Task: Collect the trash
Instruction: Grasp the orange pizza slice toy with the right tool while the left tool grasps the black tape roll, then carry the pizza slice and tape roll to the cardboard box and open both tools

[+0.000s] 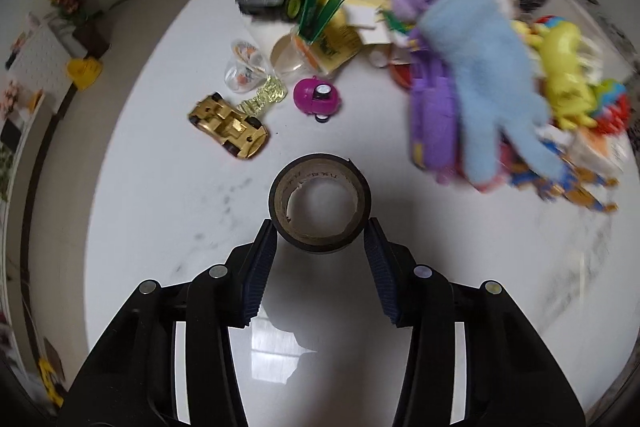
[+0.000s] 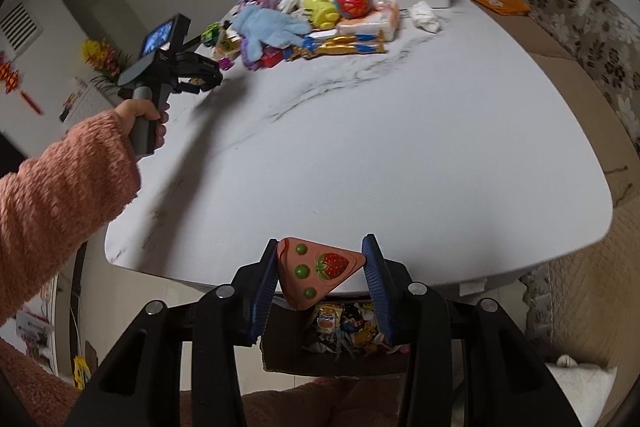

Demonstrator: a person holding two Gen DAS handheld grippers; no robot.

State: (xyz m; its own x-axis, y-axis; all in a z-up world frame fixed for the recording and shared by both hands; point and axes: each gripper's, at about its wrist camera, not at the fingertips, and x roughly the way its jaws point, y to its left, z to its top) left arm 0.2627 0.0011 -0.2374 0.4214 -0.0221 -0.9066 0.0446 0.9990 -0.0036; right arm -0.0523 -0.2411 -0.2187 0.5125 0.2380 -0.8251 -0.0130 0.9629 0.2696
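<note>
Pink triangular strawberry-printed toy slice [image 2: 320, 273] sits clamped in the right gripper [image 2: 323, 267], tip pointing down toward the camera. Left gripper [image 1: 320, 235] pinches a dark tape roll [image 1: 319, 202], its hole facing up, above the white marble counter [image 1: 160, 207].

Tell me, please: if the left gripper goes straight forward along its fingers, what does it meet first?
The left gripper already holds the tape roll between its fingers. Straight beyond comes bare table, then probably the purple toy, though depth is unclear.
</note>
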